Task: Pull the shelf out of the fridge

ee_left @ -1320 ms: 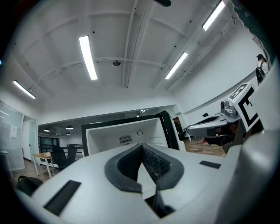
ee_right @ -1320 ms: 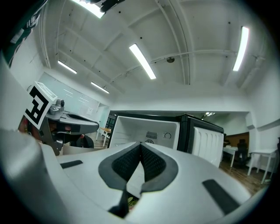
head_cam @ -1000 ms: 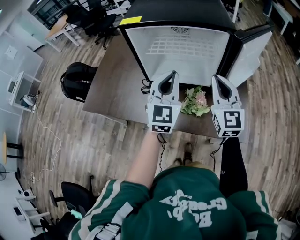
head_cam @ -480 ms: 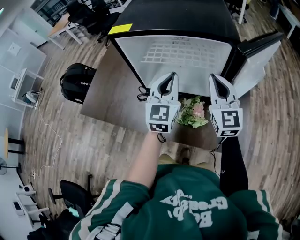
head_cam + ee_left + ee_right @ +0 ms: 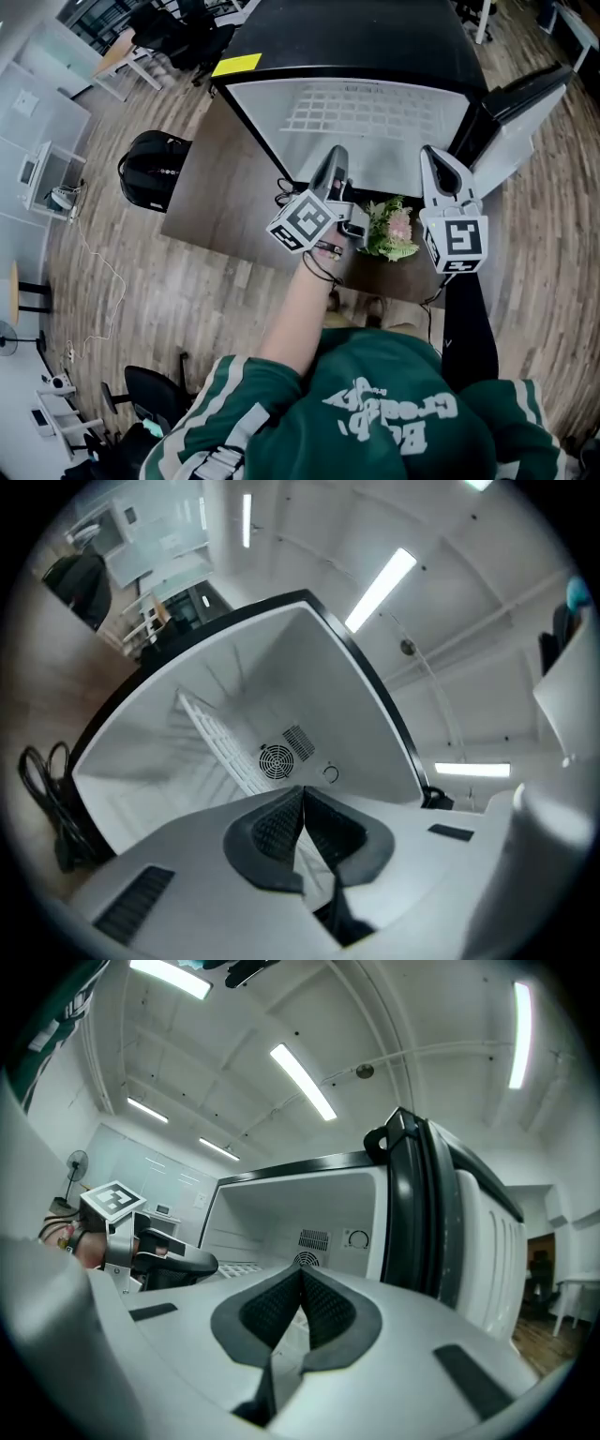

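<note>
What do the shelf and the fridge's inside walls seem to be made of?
Shelf: probably white-coated wire; it shows as a thin open grid.
Inside walls: likely white plastic, smooth and matte.

Shelf (image 5: 361, 108) inside fridge (image 5: 356, 37) — flowers (image 5: 389, 228) on table (image 5: 225, 187) before it — backpack (image 5: 155, 167) leftward.
</note>
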Demonstrator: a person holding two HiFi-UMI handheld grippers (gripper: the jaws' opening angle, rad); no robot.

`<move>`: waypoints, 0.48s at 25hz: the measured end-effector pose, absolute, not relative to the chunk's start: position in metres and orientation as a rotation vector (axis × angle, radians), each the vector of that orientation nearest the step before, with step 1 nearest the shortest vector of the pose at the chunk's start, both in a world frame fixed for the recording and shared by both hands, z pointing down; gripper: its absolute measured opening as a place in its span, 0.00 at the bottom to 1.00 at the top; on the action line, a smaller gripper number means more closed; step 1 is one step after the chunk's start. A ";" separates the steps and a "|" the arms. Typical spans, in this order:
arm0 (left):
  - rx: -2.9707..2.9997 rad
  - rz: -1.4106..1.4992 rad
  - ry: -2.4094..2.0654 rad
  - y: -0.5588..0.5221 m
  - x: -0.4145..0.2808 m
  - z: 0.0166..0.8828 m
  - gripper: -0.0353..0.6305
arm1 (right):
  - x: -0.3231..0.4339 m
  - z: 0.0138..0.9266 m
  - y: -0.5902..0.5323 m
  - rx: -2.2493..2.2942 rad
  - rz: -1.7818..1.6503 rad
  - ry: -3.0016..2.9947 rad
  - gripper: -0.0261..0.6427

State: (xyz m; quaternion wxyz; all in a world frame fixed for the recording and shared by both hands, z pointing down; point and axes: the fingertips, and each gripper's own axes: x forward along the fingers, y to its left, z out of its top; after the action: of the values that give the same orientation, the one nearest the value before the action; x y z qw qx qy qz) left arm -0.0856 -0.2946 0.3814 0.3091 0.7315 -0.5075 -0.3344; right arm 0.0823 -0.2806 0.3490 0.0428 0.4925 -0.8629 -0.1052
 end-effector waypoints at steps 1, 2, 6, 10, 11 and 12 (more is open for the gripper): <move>1.881 -0.932 -1.309 -0.297 -0.090 0.385 0.08 | 0.081 0.348 -0.281 1.511 -0.323 -2.640 0.05; 1.826 -0.983 -1.276 -0.299 -0.096 0.388 0.08 | 0.080 0.346 -0.282 1.518 -0.323 -2.642 0.05; 1.620 -1.168 -1.145 -0.304 -0.112 0.402 0.08 | 0.079 0.348 -0.283 1.513 -0.332 -2.617 0.05; 1.509 -1.256 -1.069 -0.307 -0.117 0.409 0.08 | 0.076 0.344 -0.283 1.511 -0.347 -2.609 0.05; 1.485 -1.261 -1.056 -0.306 -0.116 0.411 0.08 | 0.075 0.343 -0.282 1.514 -0.346 -2.607 0.05; 1.458 -1.244 -1.061 -0.305 -0.115 0.416 0.08 | 0.075 0.343 -0.282 1.515 -0.347 -2.605 0.05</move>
State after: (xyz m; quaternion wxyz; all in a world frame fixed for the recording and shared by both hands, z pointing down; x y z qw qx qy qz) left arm -0.1149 -0.3049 0.4159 0.4578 0.5917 -0.4307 -0.5048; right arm 0.0746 -0.2819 0.3427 0.0541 0.4988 -0.8575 -0.1143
